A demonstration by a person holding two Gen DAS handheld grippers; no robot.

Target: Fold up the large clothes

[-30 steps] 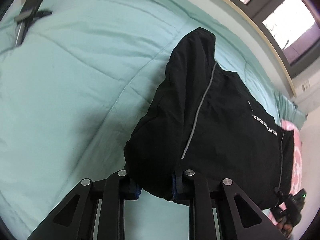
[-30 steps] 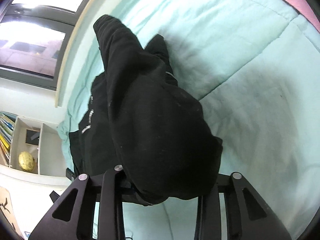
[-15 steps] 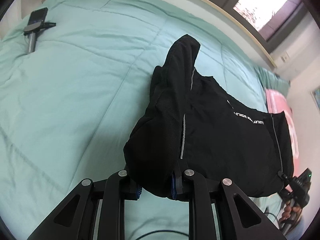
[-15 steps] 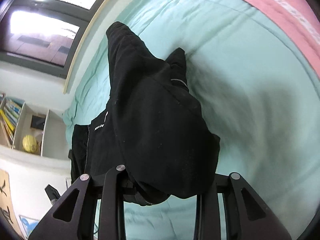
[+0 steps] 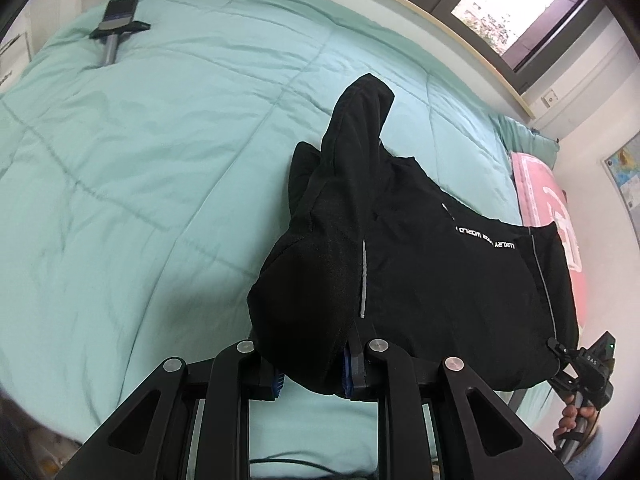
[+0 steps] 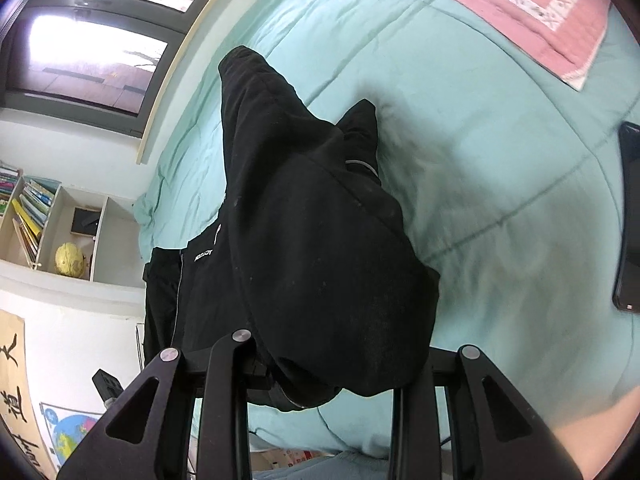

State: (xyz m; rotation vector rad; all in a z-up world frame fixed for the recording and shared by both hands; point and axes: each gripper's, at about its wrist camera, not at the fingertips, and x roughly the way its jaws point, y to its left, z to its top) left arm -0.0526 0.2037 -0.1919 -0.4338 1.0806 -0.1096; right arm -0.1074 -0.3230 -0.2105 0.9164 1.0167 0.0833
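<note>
Black garment [image 5: 420, 264] lifted off the mint bed [image 5: 140, 168], clamped in left gripper [image 5: 312, 372] and right gripper [image 6: 340, 384] fingers. Open bedding upper left; phone [image 5: 118, 12] near that corner.

- Bed [image 5: 168, 152] with mint-green quilt fills most of both views.
- Pink blanket [image 6: 520, 8] lies at one end of the bed.
- Window [image 5: 508, 4] with dark frame runs along the far side; daylight comes in.
- White walls; wall map [image 5: 624, 176] near the pink end.
- White shelf [image 6: 52, 236]: books, yellow globe [image 6: 70, 260].
</note>
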